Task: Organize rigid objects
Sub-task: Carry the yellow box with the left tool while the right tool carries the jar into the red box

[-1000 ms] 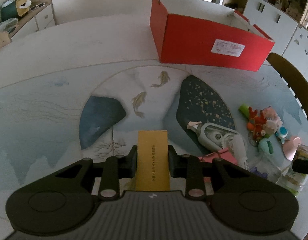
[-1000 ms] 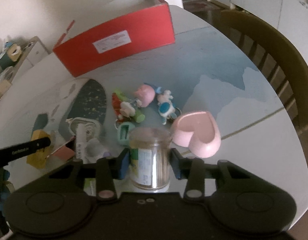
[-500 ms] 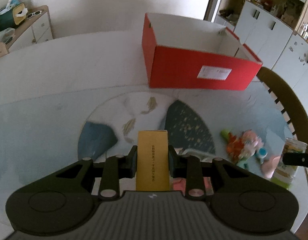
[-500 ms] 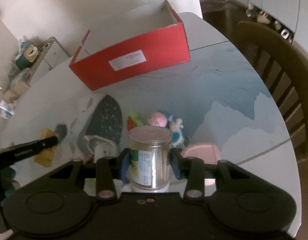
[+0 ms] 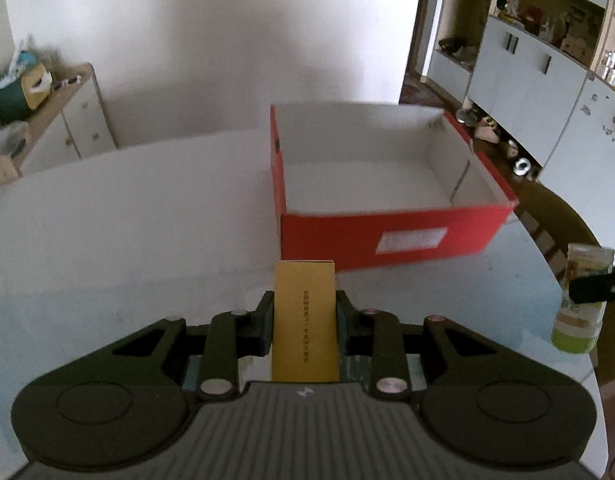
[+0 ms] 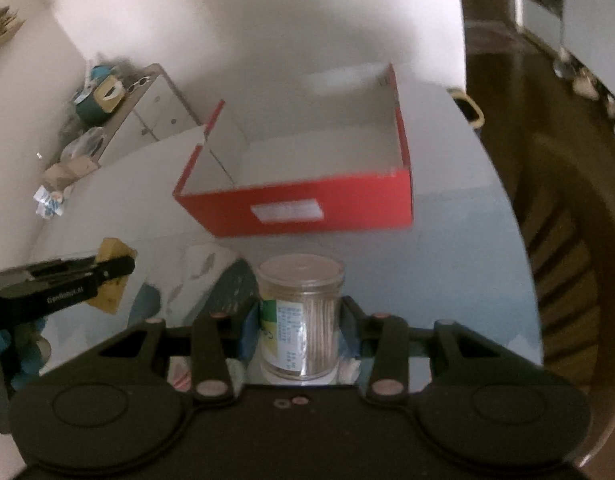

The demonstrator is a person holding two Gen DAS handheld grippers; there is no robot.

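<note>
L gripper (image 5: 304,322) clamping yellow box (image 5: 304,320), vertical print unreadable. R gripper (image 6: 300,330) clamping toothpick jar (image 6: 300,316), label blurred. Red box (image 5: 391,232) sitting at 12 o'clock, white sticker illegible.

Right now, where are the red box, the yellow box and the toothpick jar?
red box (image 5: 331,236), left wrist view, front wall.
yellow box (image 5: 304,320), left wrist view, top face.
toothpick jar (image 6: 301,320), right wrist view, clear side wall.

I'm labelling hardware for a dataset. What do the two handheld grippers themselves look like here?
Both are matte black plastic. Each has a ribbed centre housing, two rounded side lobes with circular recesses, and linkage bars with silvery pivot pins. The left gripper has black fingers; the right gripper's finger pads look blue. Seen from the right wrist view, the left one carries small white lettering, too blurred to read. No cables show.
</note>
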